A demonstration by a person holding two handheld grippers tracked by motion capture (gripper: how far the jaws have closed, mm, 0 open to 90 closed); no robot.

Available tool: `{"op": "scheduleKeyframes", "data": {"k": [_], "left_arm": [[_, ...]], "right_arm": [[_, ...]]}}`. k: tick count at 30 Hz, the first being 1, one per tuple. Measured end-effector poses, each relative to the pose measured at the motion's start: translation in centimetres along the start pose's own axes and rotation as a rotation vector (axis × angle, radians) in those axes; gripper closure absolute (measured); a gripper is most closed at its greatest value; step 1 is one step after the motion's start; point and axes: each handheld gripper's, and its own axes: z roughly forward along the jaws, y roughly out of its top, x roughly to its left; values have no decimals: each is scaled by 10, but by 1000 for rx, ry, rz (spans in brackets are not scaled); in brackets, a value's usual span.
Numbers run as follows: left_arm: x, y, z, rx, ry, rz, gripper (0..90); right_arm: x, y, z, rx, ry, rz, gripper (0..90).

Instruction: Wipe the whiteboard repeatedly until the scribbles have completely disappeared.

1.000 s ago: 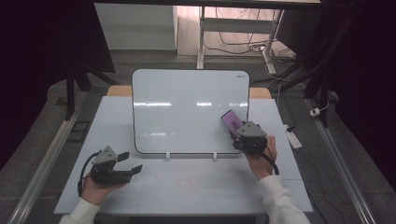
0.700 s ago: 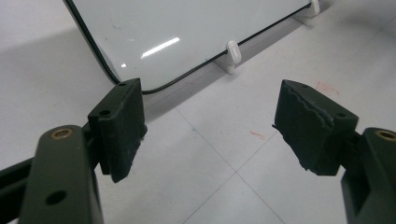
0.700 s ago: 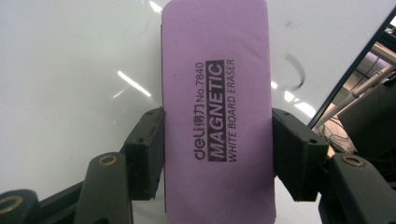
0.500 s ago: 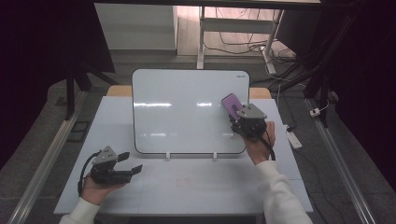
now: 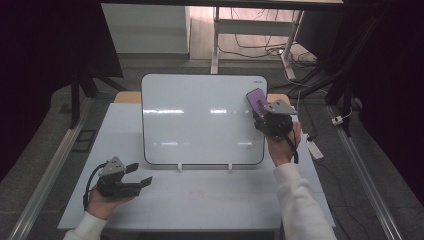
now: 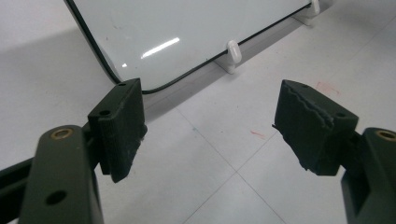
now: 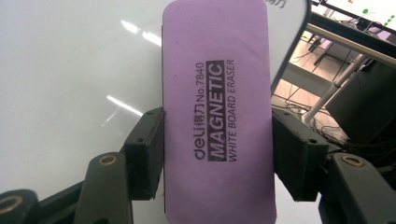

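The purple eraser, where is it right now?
In the high view the purple eraser is on the right, pinched in the right claw at the whiteboard's top right corner.

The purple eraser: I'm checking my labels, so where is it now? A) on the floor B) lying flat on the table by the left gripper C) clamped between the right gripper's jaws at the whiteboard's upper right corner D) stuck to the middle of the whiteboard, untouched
C: the purple eraser sits pinched between the right gripper jaws, by the upper right corner of the whiteboard.
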Motion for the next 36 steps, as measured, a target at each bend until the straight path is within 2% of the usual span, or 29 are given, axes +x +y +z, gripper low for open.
{"op": "scheduleKeyframes", "data": {"k": [3,11,17,21,28,32,34,36], "left_arm": [[0,0,0,2,0,1,253],[0,0,1,3,0,0,253],[-1,0,1,4,-2,3,252],[-1,0,1,4,-1,1,253],[-2,1,2,5,-3,5,252],[-2,0,2,5,-3,1,252],[-2,1,2,5,-3,3,252],[-2,1,2,7,-4,4,252]], "right_arm": [[0,0,0,1,-1,0,401],[8,-10,-4,18,18,-52,402],[29,-27,-10,35,62,-128,402],[44,-47,-15,44,102,-136,402],[67,-77,-26,69,139,-225,402],[66,-79,-27,56,133,-235,402],[61,-74,-25,44,123,-225,402],[55,-63,-22,36,89,-225,402]]}}
